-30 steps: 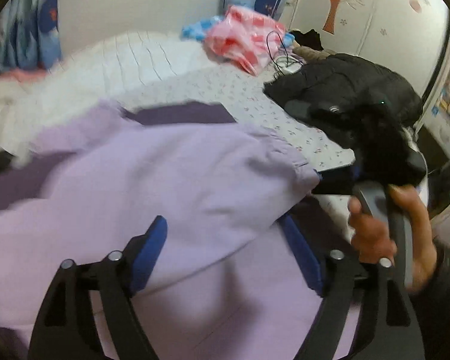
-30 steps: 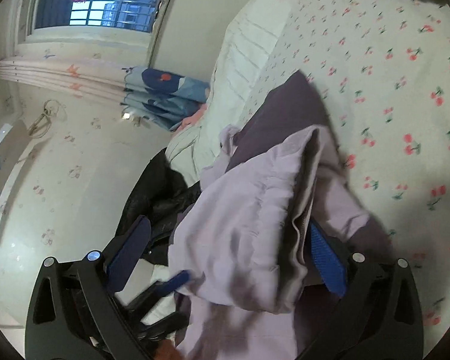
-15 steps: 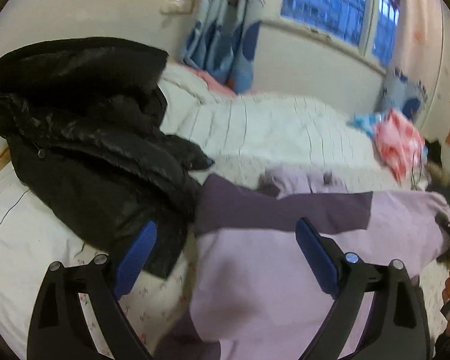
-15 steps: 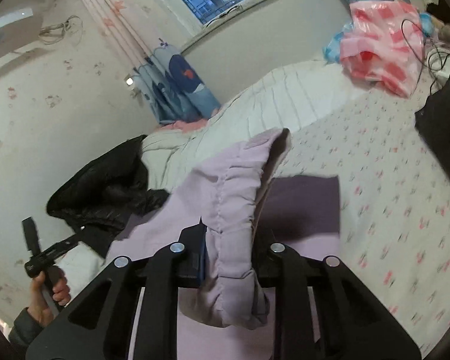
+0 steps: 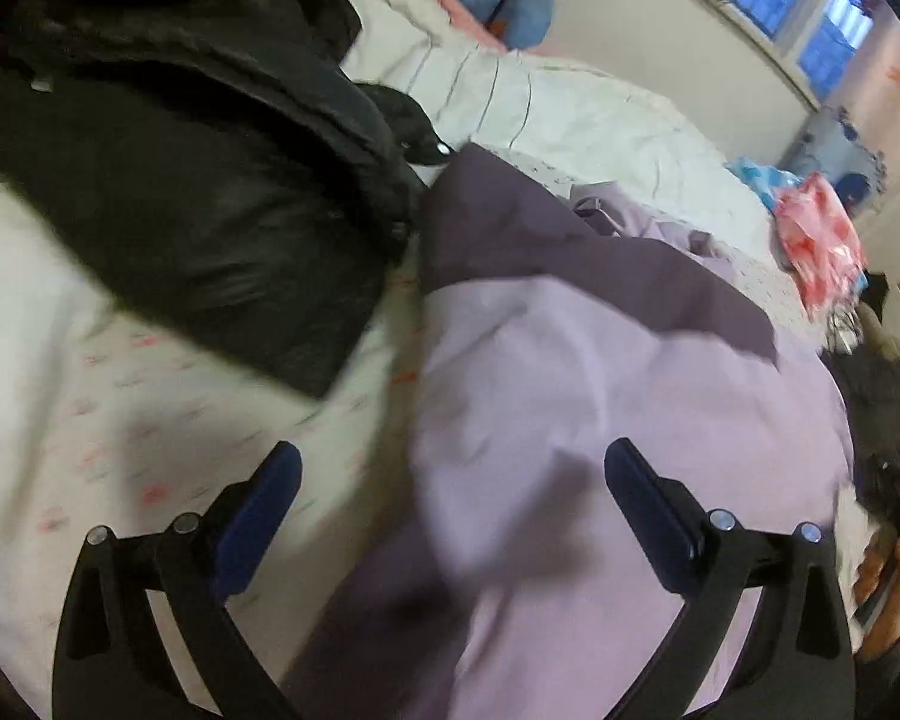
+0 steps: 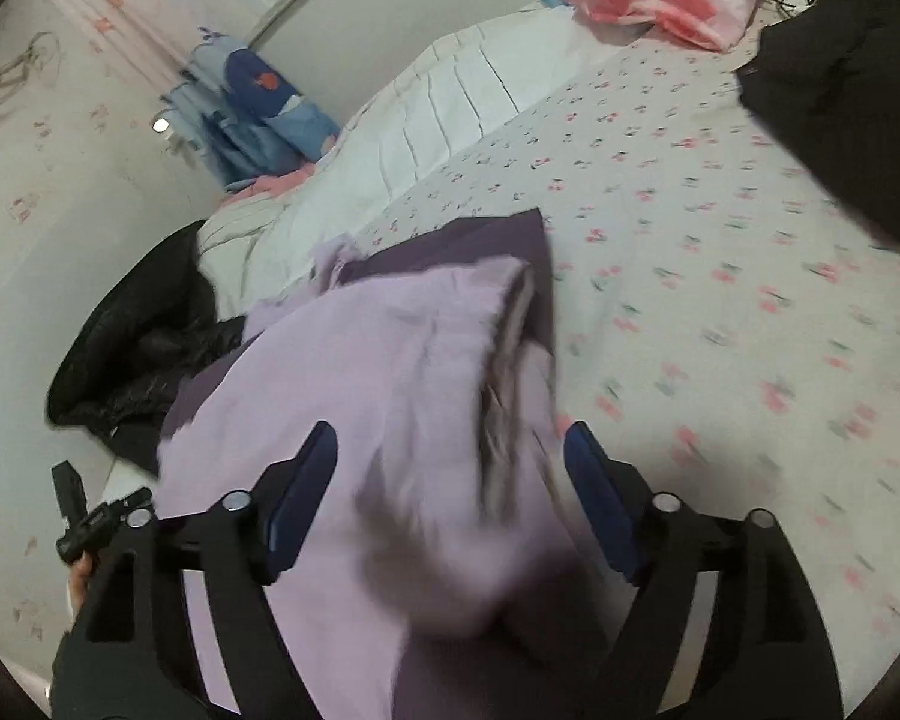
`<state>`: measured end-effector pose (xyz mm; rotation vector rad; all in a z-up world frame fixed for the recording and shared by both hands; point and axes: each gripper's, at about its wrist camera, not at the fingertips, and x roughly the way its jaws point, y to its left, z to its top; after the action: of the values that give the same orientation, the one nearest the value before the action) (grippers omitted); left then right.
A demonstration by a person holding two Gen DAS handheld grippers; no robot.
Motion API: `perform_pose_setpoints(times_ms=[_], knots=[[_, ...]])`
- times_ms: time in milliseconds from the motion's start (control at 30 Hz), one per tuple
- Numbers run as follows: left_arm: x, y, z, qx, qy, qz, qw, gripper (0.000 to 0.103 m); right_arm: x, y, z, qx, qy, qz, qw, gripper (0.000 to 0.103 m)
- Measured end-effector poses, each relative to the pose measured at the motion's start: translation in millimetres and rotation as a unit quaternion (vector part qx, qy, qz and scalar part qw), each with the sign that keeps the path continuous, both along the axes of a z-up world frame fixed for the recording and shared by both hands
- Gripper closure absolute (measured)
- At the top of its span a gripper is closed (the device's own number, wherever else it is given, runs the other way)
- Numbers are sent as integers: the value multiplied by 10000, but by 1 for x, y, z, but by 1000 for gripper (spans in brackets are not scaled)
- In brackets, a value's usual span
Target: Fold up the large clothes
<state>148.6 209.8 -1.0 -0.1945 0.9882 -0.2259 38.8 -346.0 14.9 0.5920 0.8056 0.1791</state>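
The lilac garment (image 5: 600, 396) lies spread on the cherry-print bed sheet (image 6: 720, 228), its dark purple band toward the white quilt (image 5: 570, 114). The left gripper (image 5: 450, 492) hangs over its near edge, jaws just opened wide, pads clear of the cloth. The right gripper (image 6: 450, 468) has also just been opening; a gathered fold rises between its fingers, untouched by either. A black jacket (image 5: 198, 192) lies beside the garment.
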Motion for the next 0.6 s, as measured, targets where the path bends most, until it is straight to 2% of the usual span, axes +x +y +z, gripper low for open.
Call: perform_pose_setpoints(times_ms=[100, 167, 267, 300, 400, 467, 600], knots=[[-48, 34, -5, 46, 281, -159, 9995, 6, -52, -21, -8, 167, 448, 317, 9984, 19], [-78, 61, -23, 4, 578, -173, 9982, 6, -83, -32, -20, 316, 777, 495, 9952, 19], [-125, 89, -55, -481, 1271, -259, 9904, 6, -134, -41, -42, 688, 1281, 780, 9863, 19], [-137, 92, -63, -605, 1386, -304, 9880, 6, -144, -42, -44, 778, 1360, 835, 9841, 19], [-183, 91, -66, -1023, 1202, -628, 9855, 6, -183, -40, -48, 1019, 1532, 1029, 9775, 19], [-200, 93, -64, -1290, 1239, -758, 9809, 7, -204, -31, -50, 1106, 1693, 1221, 9717, 18], [-233, 89, -66, -1352, 1552, -1250, 9706, 7, -240, -4, -53, 1014, 1986, 1746, 9590, 15]])
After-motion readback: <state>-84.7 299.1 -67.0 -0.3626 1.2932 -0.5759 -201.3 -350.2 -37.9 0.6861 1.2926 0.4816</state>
